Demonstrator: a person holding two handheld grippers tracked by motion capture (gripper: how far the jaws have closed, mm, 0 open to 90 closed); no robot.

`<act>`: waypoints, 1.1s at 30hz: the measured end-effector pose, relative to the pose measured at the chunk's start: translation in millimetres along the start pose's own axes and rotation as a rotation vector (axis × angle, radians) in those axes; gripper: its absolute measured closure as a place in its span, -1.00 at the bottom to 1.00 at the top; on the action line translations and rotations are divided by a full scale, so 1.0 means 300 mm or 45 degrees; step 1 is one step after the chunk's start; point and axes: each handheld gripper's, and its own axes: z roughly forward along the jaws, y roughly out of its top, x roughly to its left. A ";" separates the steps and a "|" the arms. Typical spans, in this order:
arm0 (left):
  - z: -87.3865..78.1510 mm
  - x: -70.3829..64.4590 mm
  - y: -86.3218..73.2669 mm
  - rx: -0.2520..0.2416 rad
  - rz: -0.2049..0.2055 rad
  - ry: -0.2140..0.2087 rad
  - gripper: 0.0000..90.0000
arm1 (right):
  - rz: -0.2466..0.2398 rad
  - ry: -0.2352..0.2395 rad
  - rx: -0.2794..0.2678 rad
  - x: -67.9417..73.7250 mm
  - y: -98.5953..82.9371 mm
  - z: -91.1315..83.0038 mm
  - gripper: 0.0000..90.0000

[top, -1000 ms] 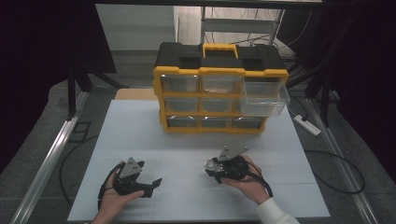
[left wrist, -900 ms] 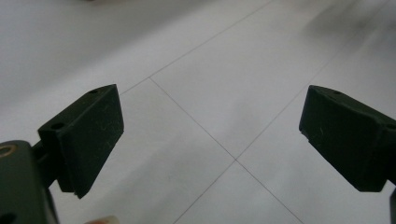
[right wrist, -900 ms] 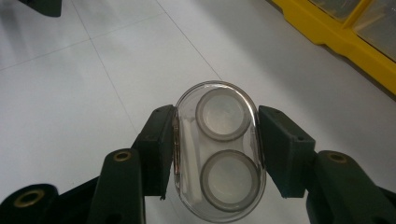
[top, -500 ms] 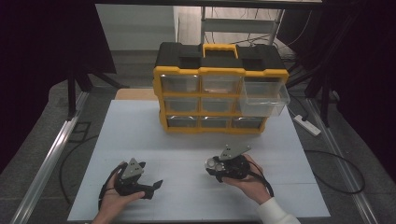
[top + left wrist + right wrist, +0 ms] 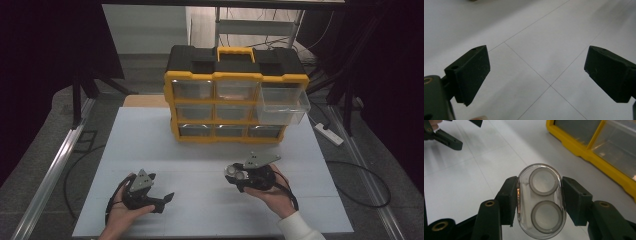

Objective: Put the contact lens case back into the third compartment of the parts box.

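Two grippers low over the table (image 5: 200, 150), taken left to right. Left gripper (image 5: 536, 72): jaws spread wide, nothing between them, bare white surface under the tips; seen from above (image 5: 150, 195) resting in the palm near the table's close edge. Best kept parked there, out of the carry path.

Right gripper (image 5: 540, 202): clamped on a clear oval case (image 5: 541, 201) with two round wells (a lens case, by the look of it), one black pad on each long side, the case standing up out of the jaws. From above (image 5: 239, 176), case at the gripper's front end, held just off the surface.

Ahead of the right gripper and further to its right: the yellow organizer (image 5: 235, 100), with one drawer (image 5: 282, 105) at its top right corner pulled out and open upward. Likely the step in hand: carry the case to that drawer. To do it well: keep the squeeze steady, since smooth curved plastic can slip; lift clear above the drawer's front wall; centre over the opening; lower before opening the jaws.
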 end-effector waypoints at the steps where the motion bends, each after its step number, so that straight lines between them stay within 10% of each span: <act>1: 0.000 0.000 0.000 0.000 0.001 0.000 -0.85 | 0.004 -0.002 -0.008 -0.002 0.002 -0.005 0.08; 33: 0.001 -0.001 0.002 0.000 0.006 0.001 -0.85 | 0.066 -0.073 -0.250 -0.038 0.073 -0.170 0.08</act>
